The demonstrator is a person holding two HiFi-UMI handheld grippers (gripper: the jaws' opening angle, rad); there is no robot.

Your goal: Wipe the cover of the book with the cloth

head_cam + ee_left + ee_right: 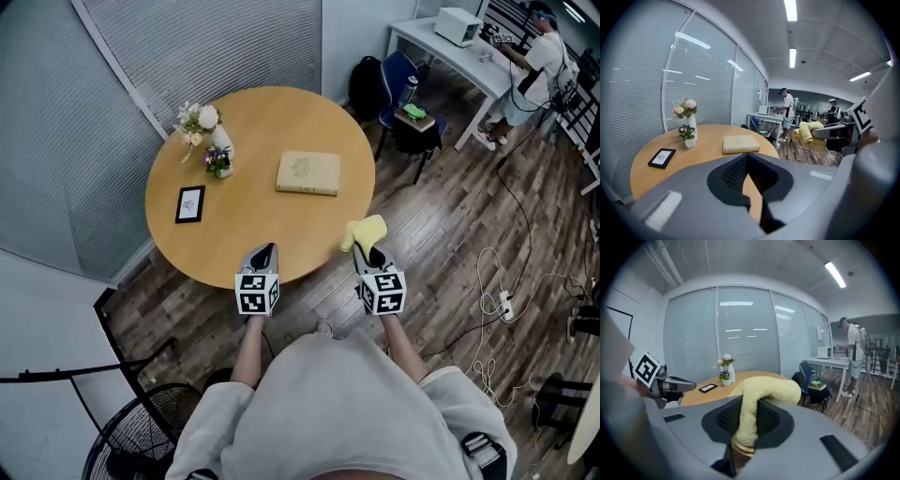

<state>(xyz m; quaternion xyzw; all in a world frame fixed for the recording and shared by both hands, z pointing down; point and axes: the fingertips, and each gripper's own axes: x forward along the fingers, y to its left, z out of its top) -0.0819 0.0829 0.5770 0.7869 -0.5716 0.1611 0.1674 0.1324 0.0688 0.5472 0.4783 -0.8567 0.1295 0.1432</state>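
Right gripper (749, 404): jaws clamped on the cloth (761, 390), which is yellow and pinched at one fold. The loose part bunches up and forward over the jaw tips, probably so a soft wad meets the cover first, not the hard jaw. The gripper hangs in the air off the near table edge, above the floor.

Left gripper (748, 159): jaws drawn together with nothing between them. It sits level beside the right one at the table edge, likely kept free to steady the book.

Book (308, 173): tan, closed, lying flat with its cover up on the round table (253, 112), right of centre and well apart from both grippers. No cloth contact; wiping not yet begun, by my reading.

Further out: a black picture frame (190, 203) and the flower vases (211, 141) stand to the left, clear of the book. The reach from the cloth to the cover looks unobstructed.
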